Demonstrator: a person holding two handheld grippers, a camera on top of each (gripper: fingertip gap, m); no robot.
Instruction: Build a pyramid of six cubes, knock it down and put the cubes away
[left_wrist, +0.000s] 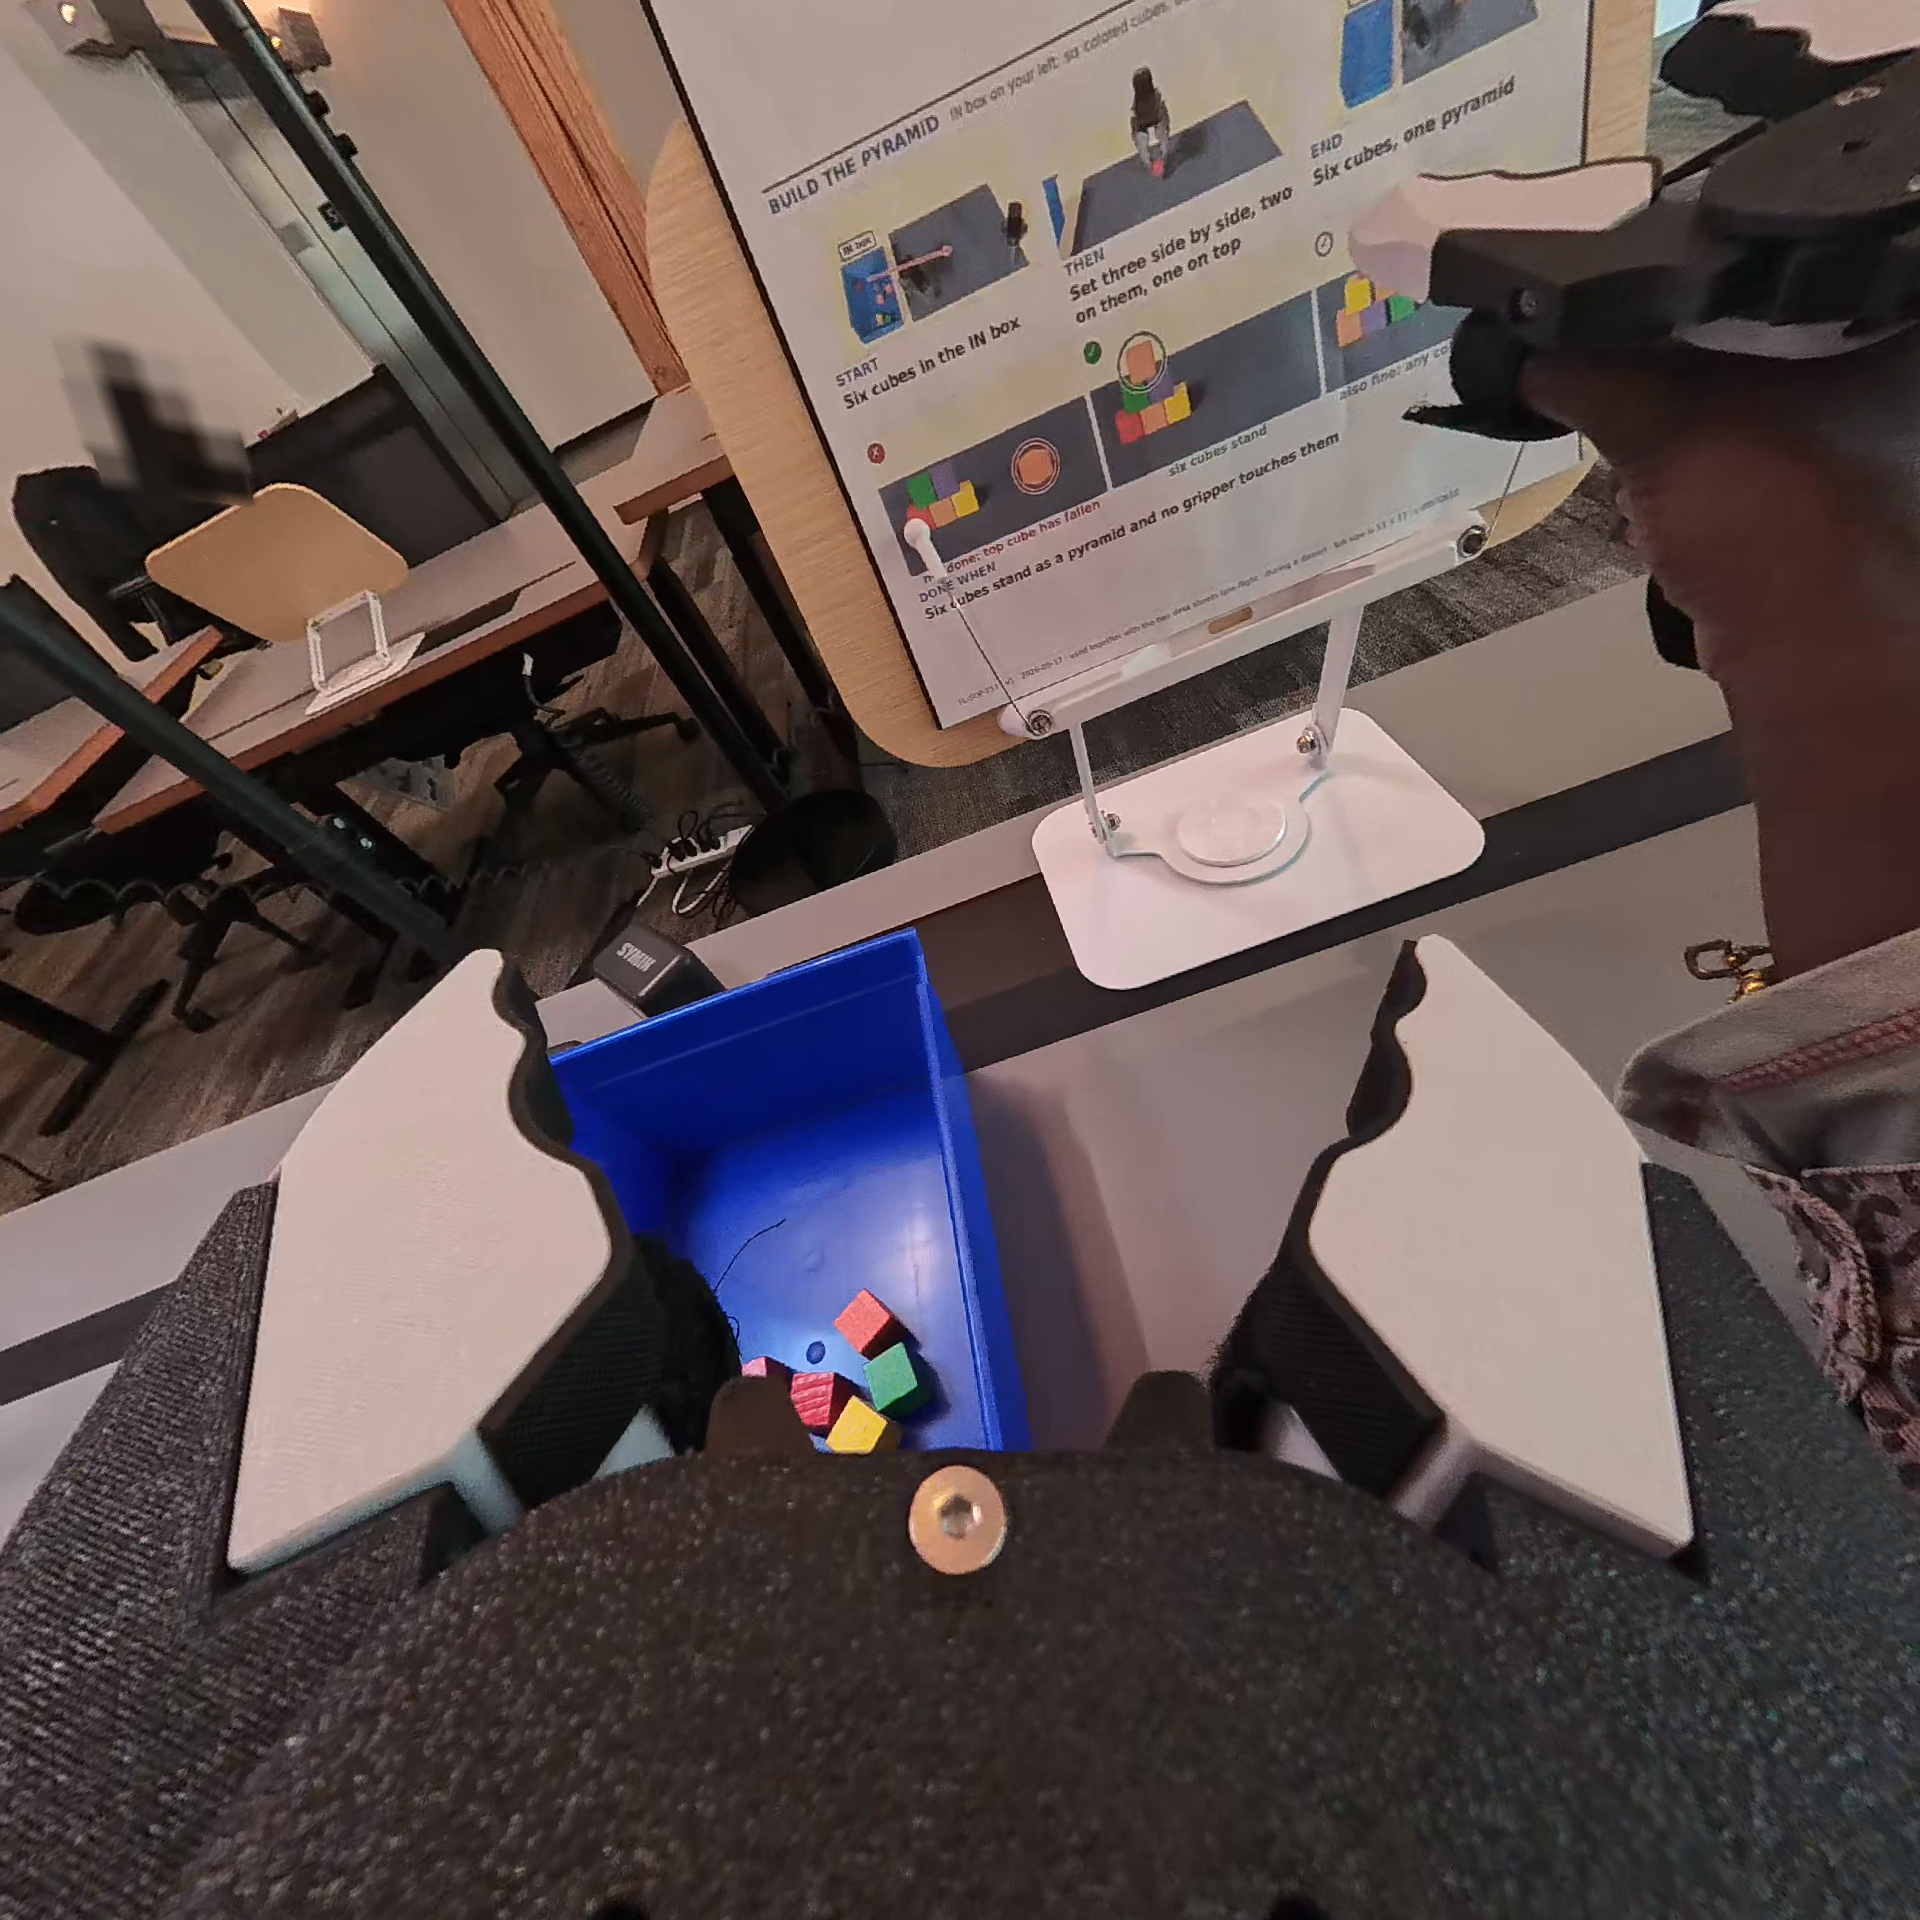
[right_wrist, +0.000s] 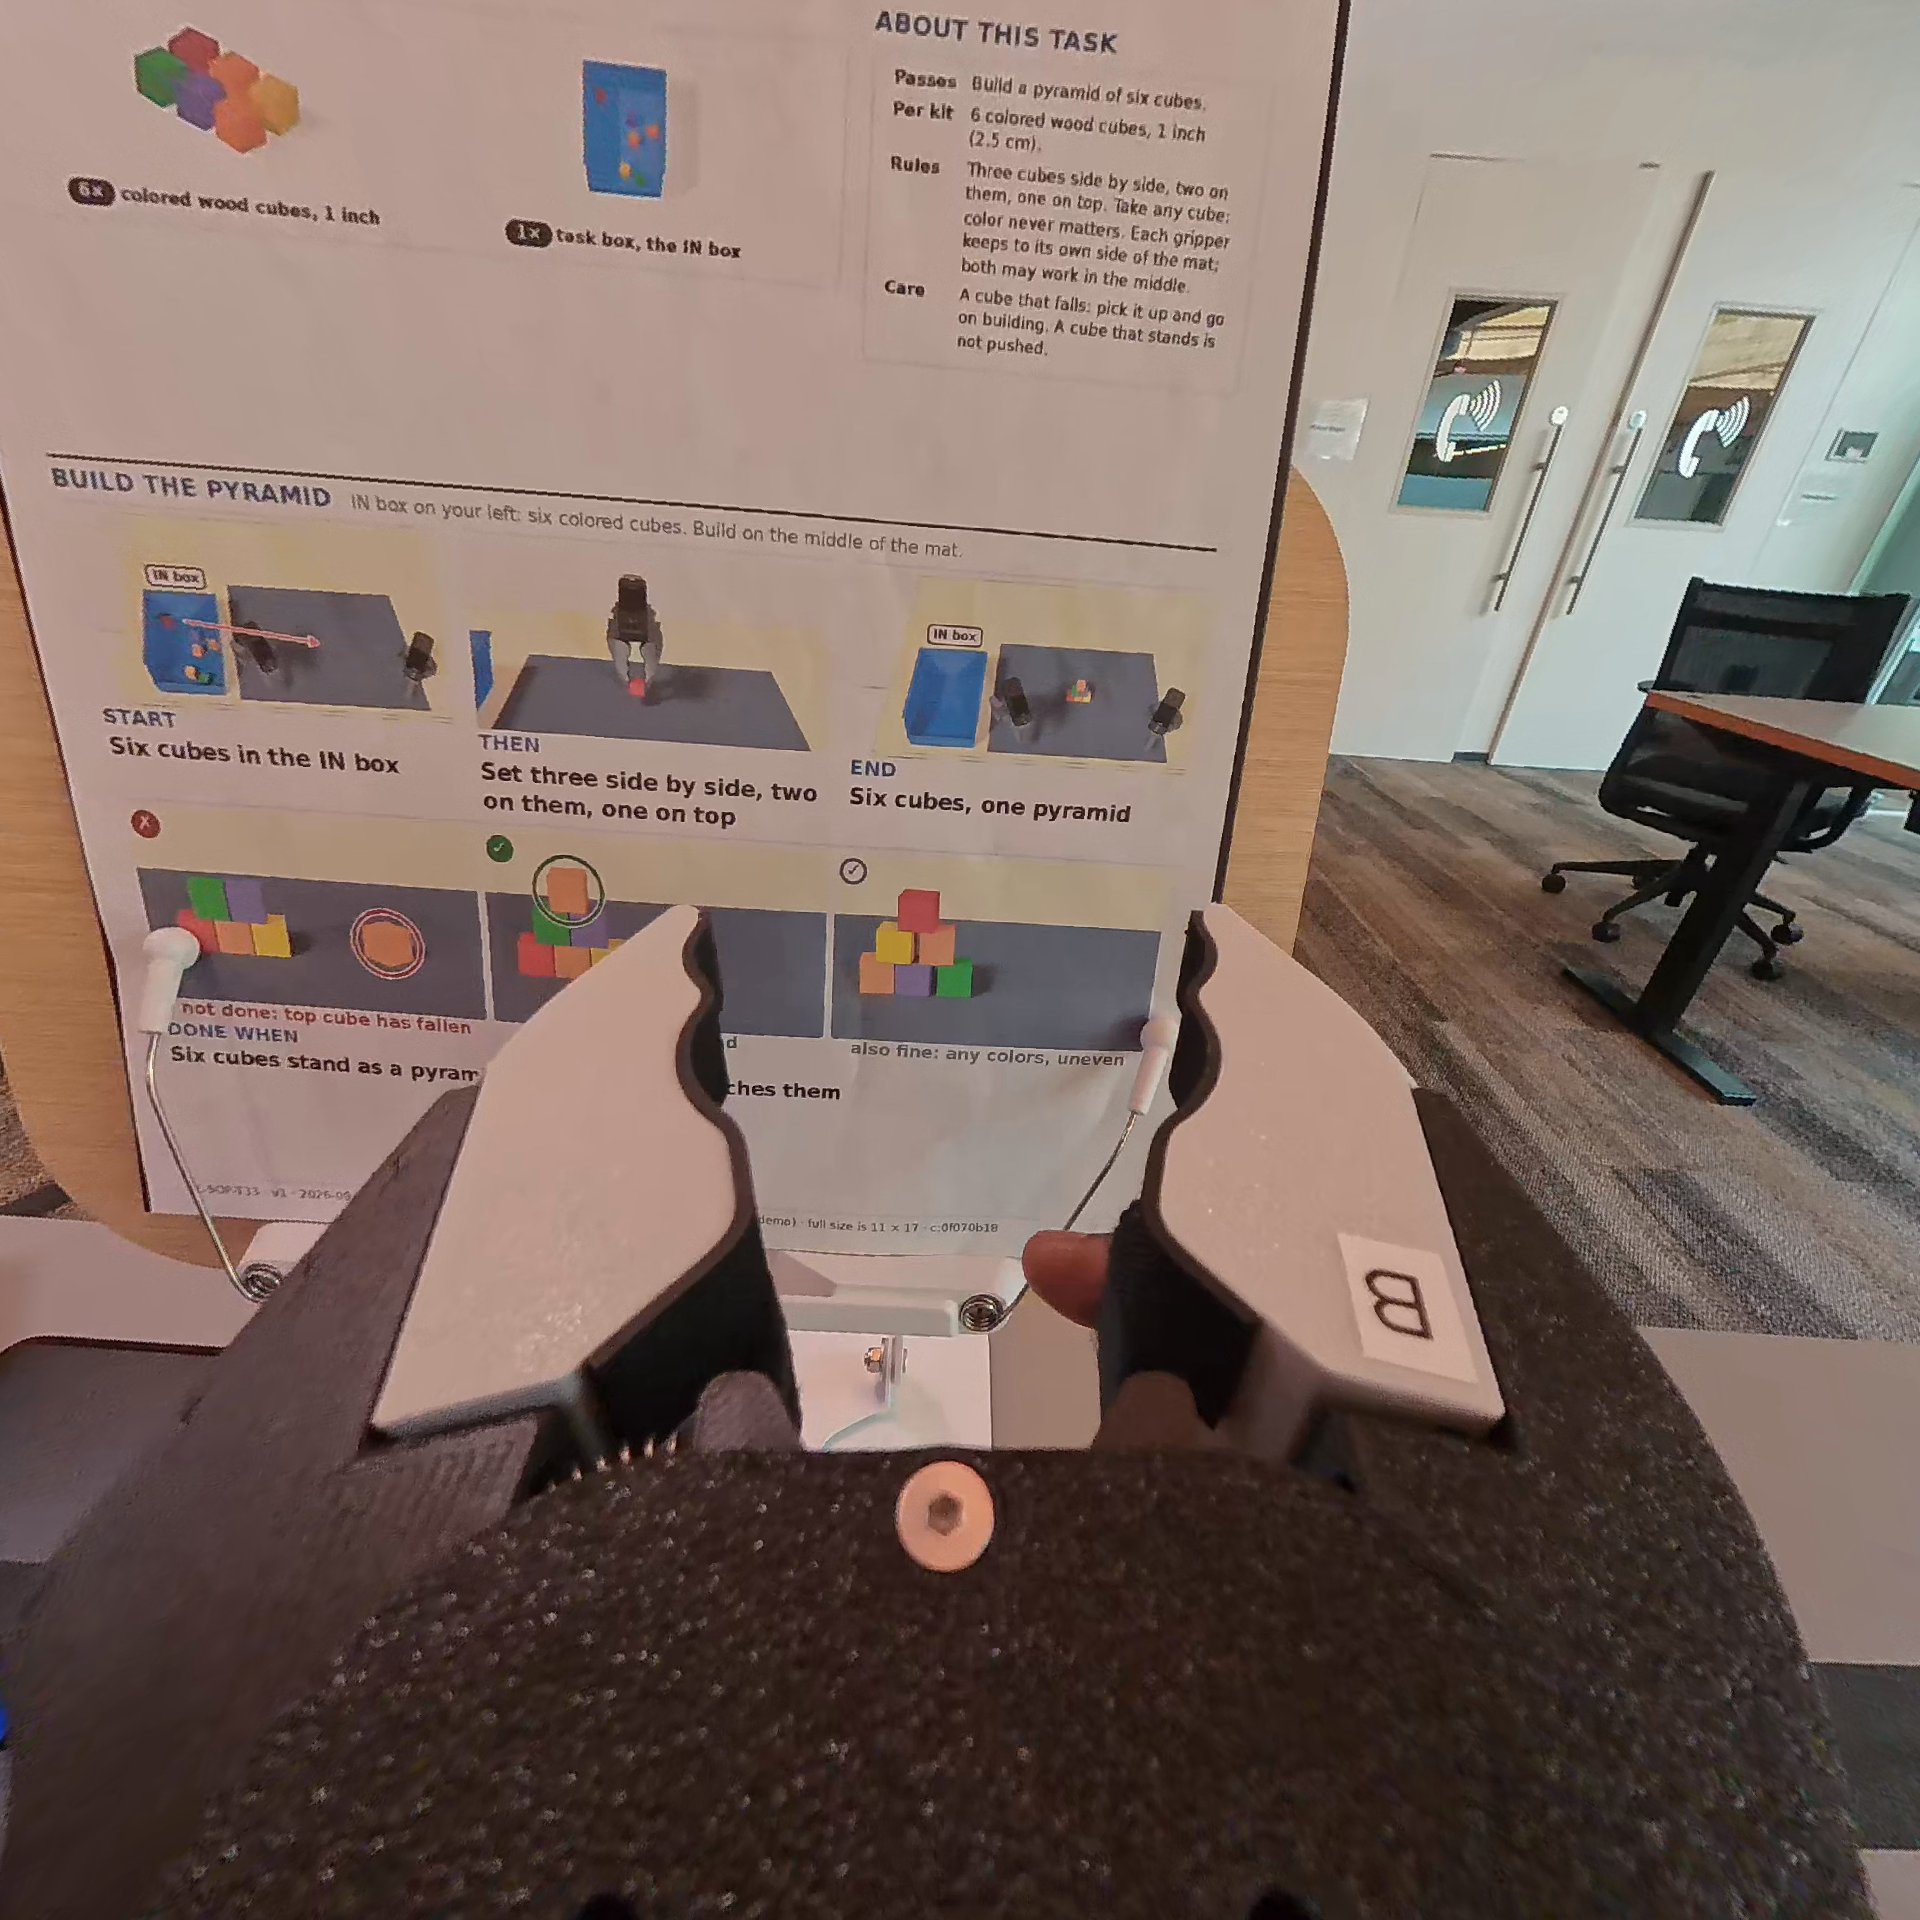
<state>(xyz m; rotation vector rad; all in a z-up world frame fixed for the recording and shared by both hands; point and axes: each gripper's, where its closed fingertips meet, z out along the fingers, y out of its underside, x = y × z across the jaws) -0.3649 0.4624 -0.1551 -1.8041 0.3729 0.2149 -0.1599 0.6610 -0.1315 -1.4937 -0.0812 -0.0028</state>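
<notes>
**Both grippers open and empty; cubes lie in the blue bin**

Left gripper (left_wrist: 956, 1122): its two grey, black-padded fingers (left_wrist: 436, 1226) stand wide apart with nothing between them. It hangs above the near end of the open blue plastic bin (left_wrist: 831, 1049), which fills the centre of the left wrist view and rests on the grey worktop (left_wrist: 1143, 1143).

Bin contents: at the lower middle of that view, close together on the bin floor, lie a red wooden cube (left_wrist: 865, 1322), a green wooden cube (left_wrist: 894, 1379), a darker red wooden cube (left_wrist: 824, 1400) and a yellow wooden cube (left_wrist: 860, 1427). A further pinkish cube (left_wrist: 764, 1367) shows partly behind the gripper body. No other cubes can be made out.

Right gripper (right_wrist: 940, 1039): fingers likewise apart, holding nothing. It is raised in front of the printed instruction sheet (right_wrist: 644, 395), which fills the upper left and centre of the right wrist view. In the left wrist view this gripper appears at the upper right of the frame, held by a hand (left_wrist: 1704, 540).

Surroundings: the sheet stands on a white metal stand (left_wrist: 1262, 842) at the far edge of the worktop, right of the bin. Office desks and black chairs occupy the background at the right of the right wrist view.
</notes>
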